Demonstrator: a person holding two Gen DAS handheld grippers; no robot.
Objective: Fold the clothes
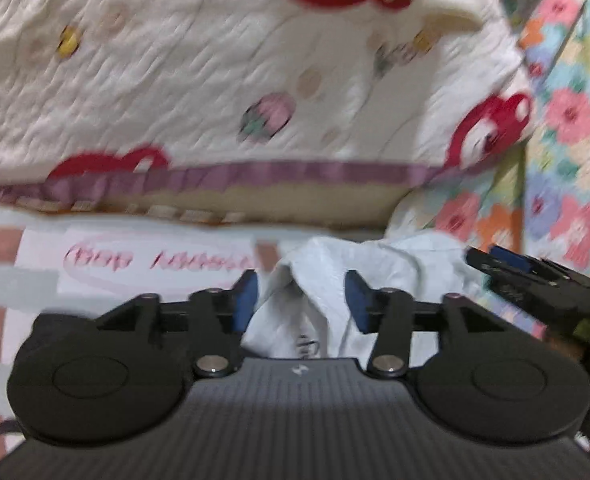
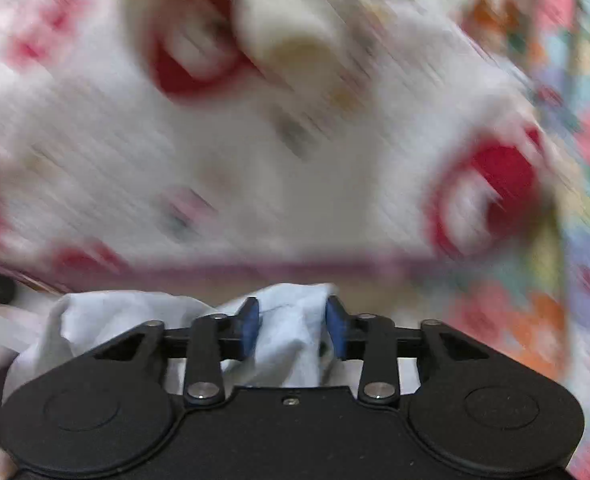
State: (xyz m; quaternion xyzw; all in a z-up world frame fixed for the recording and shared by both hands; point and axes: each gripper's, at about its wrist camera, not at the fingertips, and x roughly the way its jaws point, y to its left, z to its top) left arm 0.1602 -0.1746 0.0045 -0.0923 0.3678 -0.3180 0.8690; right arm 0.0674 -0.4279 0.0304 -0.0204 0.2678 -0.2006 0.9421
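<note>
The left claw [image 1: 301, 300] is standing partly open, its blue pads straddling a bunched pale-blue, thin, soft cloth garment [image 1: 375, 264] on the bed. The right claw [image 2: 292, 326] is likewise gaping around a fold. Light and limp, it is likely best pinched at an edge.

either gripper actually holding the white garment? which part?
Cannot tell. White garment bunches between both the left hand-held gripper and the right hand-held gripper, but the pads stand apart; no clear pinch, part unidentifiable.
</note>
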